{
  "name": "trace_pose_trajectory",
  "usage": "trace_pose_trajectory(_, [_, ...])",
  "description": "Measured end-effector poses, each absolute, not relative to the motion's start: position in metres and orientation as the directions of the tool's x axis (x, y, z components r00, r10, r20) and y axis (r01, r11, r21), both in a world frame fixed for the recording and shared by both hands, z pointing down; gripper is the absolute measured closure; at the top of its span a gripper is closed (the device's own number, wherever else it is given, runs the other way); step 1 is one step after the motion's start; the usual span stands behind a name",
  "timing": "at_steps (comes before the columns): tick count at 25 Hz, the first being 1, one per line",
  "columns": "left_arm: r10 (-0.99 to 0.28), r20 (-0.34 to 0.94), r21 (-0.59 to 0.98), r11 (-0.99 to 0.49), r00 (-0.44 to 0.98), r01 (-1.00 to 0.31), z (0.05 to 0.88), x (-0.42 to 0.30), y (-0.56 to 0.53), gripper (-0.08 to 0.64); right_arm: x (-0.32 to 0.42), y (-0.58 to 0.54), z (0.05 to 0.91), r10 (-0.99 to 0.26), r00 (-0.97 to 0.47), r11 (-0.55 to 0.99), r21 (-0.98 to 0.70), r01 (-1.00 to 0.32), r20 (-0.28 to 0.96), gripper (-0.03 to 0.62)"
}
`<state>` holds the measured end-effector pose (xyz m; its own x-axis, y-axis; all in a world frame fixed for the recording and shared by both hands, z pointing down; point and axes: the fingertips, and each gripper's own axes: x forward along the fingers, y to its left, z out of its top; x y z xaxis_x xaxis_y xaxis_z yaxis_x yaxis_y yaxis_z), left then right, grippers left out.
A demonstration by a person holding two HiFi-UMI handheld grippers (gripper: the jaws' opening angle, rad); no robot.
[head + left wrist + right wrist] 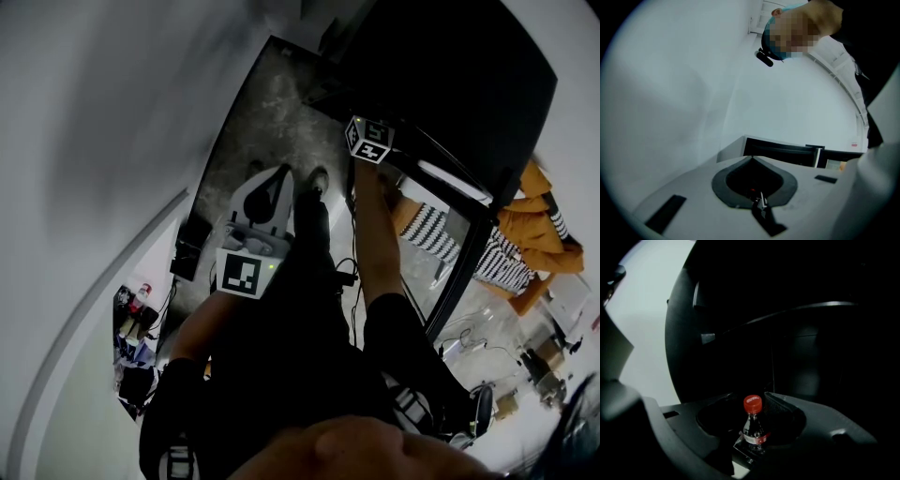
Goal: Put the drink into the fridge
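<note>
The drink, a small cola bottle point(753, 423) with a red cap, stands between the jaws of my right gripper point(749, 398). The jaws stand wide and the pads are not pressing on it, and the bottle's lower part is hidden. It sits in front of the dark inside of the black fridge point(797, 333). In the head view only the right gripper's marker cube point(368, 138) shows, at the fridge's point(450, 84) open front. My left gripper point(283, 172) hangs lower at the left, over the floor. Its jaws meet at the tips with nothing in them point(751, 158).
The fridge's glass door point(457, 267) stands open at the right and mirrors striped and orange things. A dark stone floor point(272, 103) runs ahead beside a white wall point(94, 141). Clutter point(136, 323) lies at the lower left. Cables point(469, 337) trail on the floor.
</note>
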<state>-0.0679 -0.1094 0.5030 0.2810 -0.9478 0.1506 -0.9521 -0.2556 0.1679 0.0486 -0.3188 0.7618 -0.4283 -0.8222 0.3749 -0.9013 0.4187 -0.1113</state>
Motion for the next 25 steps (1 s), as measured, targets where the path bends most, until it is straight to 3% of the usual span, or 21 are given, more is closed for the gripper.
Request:
trace_pose_trajectory(11, [-0.945, 0.107, 0.178, -0.287, 0.308, -0.941, 0.478, -0.075, -0.106, 0.555, 0.056, -0.289, 0.728, -0.839, -0.385, 0.362, -0.135, -0.922, 0.384, 0.425])
trace_pose_trajectory(25, [-0.903, 0.101, 0.208, -0.391, 0.417, -0.897, 0.454, -0.093, -0.093, 0.555, 0.069, -0.223, 0.664, -0.867, -0.269, 0.212, -0.178, -0.961, 0.42, 0.573])
